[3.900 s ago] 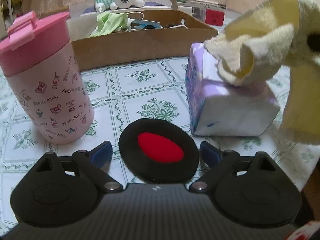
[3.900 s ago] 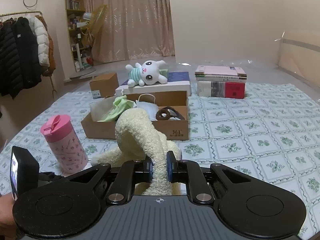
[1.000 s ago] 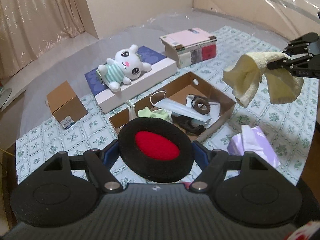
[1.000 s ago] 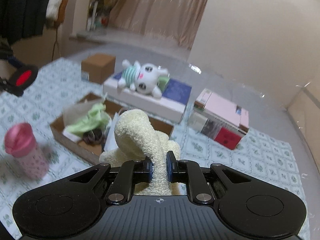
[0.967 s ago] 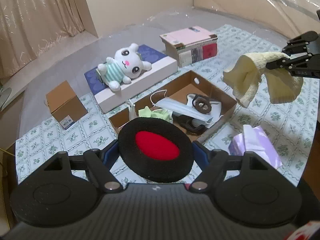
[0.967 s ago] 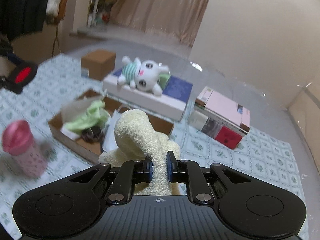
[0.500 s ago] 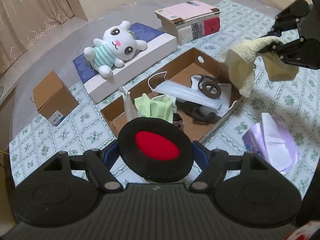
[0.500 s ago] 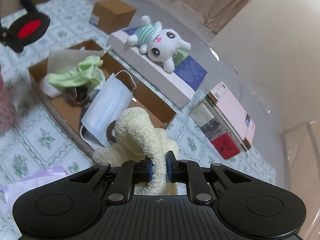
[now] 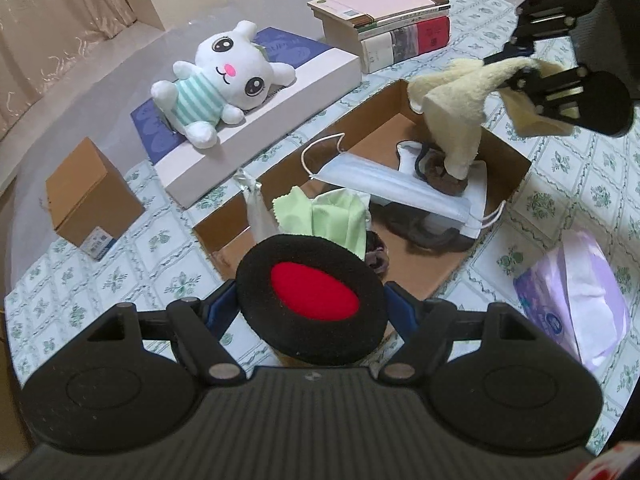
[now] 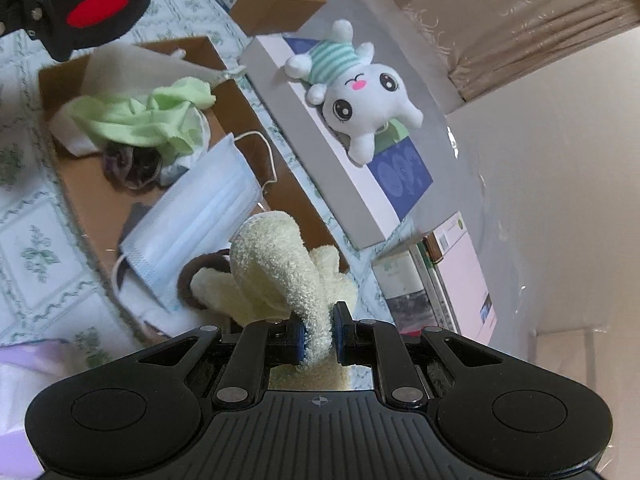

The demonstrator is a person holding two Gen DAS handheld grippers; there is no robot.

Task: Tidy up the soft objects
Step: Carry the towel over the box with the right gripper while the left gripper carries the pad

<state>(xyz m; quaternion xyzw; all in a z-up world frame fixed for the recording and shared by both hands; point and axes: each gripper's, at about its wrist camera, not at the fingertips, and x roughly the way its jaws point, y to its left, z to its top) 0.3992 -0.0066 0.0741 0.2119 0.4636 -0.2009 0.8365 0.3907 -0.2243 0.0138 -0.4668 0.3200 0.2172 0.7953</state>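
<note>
yellow towel (image 10: 280, 264) is pinched between the closed jaws of the right gripper (image 10: 318, 338), its tail draped into the cardboard box (image 9: 516, 160) at about 1 o'clock in the left view, touching the brown scrunchie (image 9: 444, 182). left gripper (image 9: 310, 308) clamps a black-and-red pad (image 9: 312, 294) over the box's near end. best to lower both well inside the walls before letting go, beside the face mask (image 10: 192, 224). a second ago the towel hung clear, right of the box.
</note>
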